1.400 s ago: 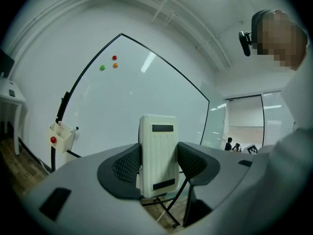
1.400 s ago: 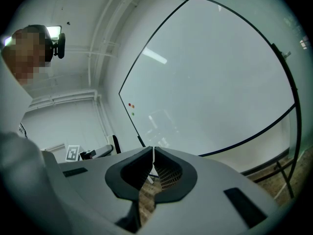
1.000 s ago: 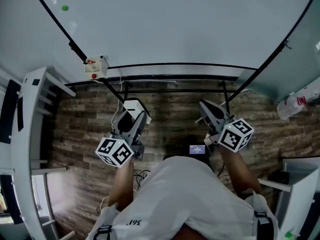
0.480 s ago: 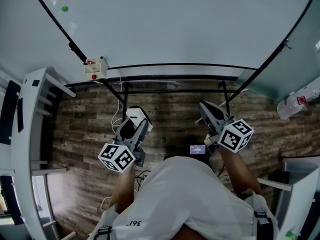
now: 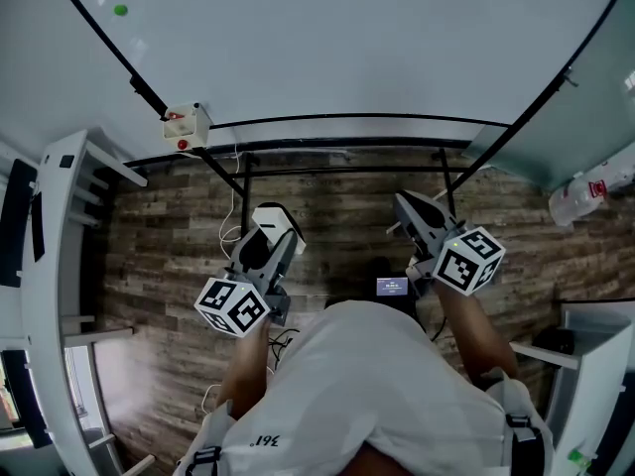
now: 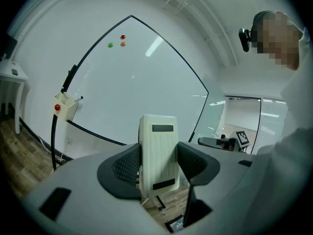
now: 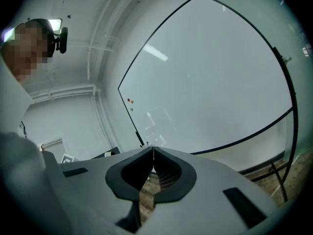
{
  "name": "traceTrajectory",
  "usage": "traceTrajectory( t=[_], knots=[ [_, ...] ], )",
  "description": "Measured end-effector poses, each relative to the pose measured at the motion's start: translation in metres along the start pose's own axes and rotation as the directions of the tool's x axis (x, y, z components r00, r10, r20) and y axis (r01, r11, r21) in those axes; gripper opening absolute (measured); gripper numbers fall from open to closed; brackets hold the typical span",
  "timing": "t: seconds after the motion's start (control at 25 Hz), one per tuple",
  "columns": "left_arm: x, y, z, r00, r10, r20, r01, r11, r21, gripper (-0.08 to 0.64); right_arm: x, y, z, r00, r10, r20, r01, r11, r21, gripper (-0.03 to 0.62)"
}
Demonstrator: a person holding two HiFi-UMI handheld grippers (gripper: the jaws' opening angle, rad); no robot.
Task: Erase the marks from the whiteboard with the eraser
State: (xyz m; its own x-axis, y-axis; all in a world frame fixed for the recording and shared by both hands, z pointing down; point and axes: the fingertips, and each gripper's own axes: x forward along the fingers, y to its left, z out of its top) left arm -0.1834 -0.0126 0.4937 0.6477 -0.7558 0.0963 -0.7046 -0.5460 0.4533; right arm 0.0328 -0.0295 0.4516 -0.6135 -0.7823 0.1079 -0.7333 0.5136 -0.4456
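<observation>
Left hand-held gripper (image 6: 159, 156) clamps eraser (image 6: 158, 131); whiteboard (image 6: 139, 82) ahead; small box (image 6: 65, 106) on left edge

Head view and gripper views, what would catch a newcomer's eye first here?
The big whiteboard fills the space ahead, with no marks visible on it apart from three small coloured dots near its upper left. The left gripper is shut on a pale eraser that stands upright between its jaws, facing the board. The right gripper is shut and empty.
</observation>
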Motion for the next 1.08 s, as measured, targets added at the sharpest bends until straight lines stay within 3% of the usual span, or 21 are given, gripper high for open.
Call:
traceTrajectory(
  t=[1.08],
  knots=[
    [0.012, -0.022, -0.01, 0.998, -0.024, -0.059, 0.024, 1.0, -0.008, 0.239, -0.007, -0.003, -0.003, 0.999, -0.036, -0.017, 0.035, 0.998, -0.052, 0.025]
  ],
)
